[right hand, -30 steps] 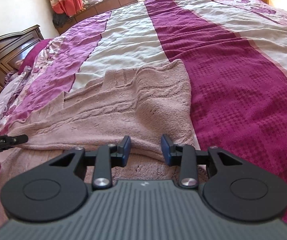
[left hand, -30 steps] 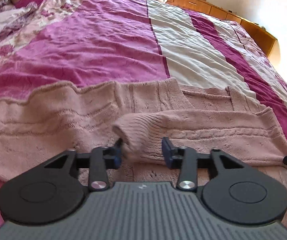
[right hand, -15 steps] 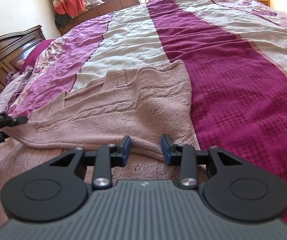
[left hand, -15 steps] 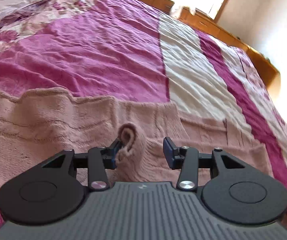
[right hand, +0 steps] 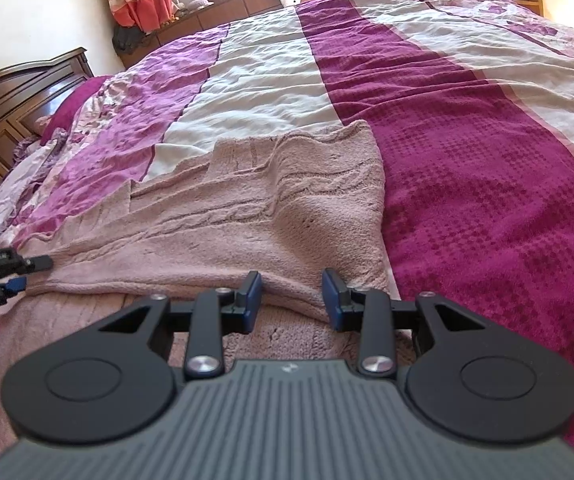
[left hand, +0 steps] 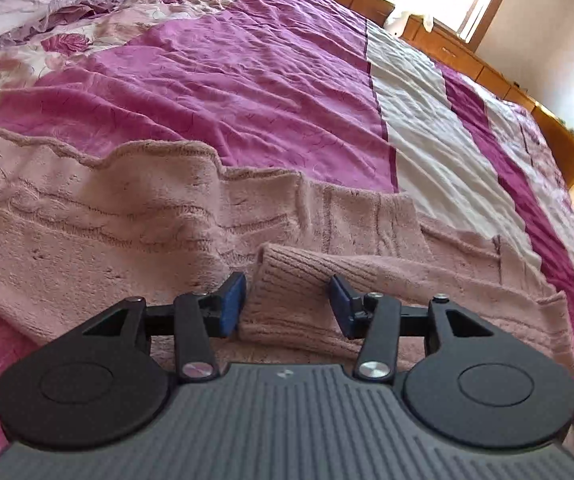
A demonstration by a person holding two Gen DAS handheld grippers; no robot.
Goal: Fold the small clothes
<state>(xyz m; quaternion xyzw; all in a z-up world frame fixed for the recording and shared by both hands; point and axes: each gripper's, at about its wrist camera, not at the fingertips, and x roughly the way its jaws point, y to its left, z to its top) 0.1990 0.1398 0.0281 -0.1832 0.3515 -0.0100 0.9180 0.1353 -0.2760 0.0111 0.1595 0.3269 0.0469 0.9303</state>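
Dropped flat, sweater cuff [left hand: 287, 300] now lies between spread left gripper [left hand: 287, 306]; right gripper [right hand: 291, 300] likewise spread.

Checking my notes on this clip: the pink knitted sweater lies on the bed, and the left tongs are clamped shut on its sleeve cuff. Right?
Not quite. The left wrist view shows the left tongs open, their pads either side of the sleeve cuff without pinching it. The pink knitted sweater does lie on the bed.

Both wrist views low over the bed [left hand: 271, 80], close, facing headboard-side and window, sharing the sweater [right hand: 287, 216]
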